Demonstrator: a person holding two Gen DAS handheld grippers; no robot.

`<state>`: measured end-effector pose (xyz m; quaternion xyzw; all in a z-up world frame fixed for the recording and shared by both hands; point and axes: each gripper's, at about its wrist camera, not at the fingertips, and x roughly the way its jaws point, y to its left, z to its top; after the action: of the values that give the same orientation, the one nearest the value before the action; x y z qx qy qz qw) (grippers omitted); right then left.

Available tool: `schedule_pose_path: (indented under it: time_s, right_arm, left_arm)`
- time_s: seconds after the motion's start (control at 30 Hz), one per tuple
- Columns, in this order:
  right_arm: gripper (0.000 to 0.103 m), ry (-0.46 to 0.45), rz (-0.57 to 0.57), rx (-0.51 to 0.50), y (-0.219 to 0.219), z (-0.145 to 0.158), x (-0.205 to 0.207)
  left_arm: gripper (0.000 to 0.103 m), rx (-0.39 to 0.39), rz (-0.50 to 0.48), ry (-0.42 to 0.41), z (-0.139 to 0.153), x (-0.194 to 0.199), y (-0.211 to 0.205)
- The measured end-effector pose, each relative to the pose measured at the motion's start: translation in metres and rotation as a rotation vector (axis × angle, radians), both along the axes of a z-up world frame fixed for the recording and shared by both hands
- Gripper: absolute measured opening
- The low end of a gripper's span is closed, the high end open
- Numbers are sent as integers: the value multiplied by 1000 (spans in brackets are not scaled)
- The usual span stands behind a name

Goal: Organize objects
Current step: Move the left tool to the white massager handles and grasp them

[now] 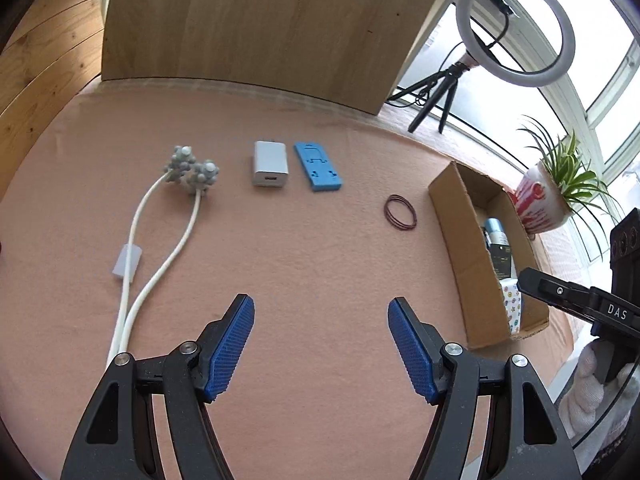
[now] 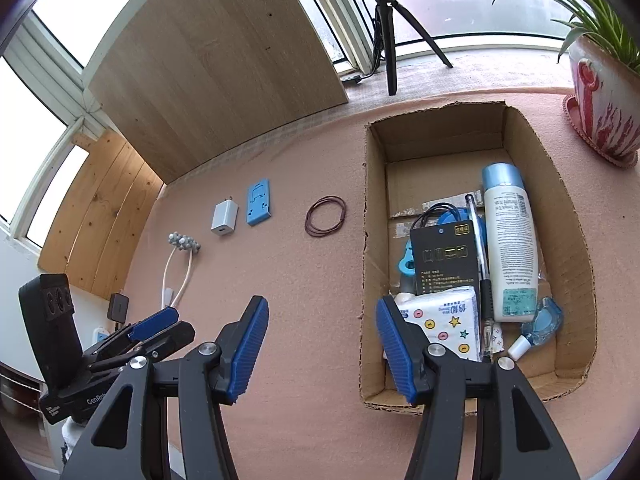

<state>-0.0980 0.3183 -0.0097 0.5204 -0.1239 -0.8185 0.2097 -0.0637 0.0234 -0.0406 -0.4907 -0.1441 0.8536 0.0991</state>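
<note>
judging from both claws, your left gripper (image 1: 321, 346) and right gripper (image 2: 322, 350) gaping and empty, you're between picks, so reach next for the rubber bands (image 1: 401, 211) lying just left of the cardboard box (image 1: 452, 236), white charger (image 1: 270, 164) farther left.

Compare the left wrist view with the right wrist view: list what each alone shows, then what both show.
Left wrist only: the whole ring light and the massager's full handles.
Right wrist only: the box's floor, with bottle, pen, black card and tissue pack.
Both: charger, blue stand, rubber bands, plant pot, and both open, empty grippers, left and right.
</note>
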Motion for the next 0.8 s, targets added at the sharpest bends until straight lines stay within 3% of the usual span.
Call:
schedule_pose_path:
  time_s: [0.17,0.3,0.57,0.73,0.8]
  right_arm:
    - [52,-25,30,-1,-25,-6,4]
    - [52,-37,52,1,-40,-9,9]
    - [52,-47,90,14,-66,-10,14]
    - [52,-44,119,33,-79,-10,19]
    - [52,-44,125,37,-82,-10,20]
  left_arm:
    - [73,-23,125,-26,-16,4,-68]
    - [72,-42,163,-46,-28,4,-97]
    - [72,-46,165,-89,-54,3,-109]
    - [71,-10,155,-102,-63,3,-111]
    - [61,14,150,-109,-67,2,-112]
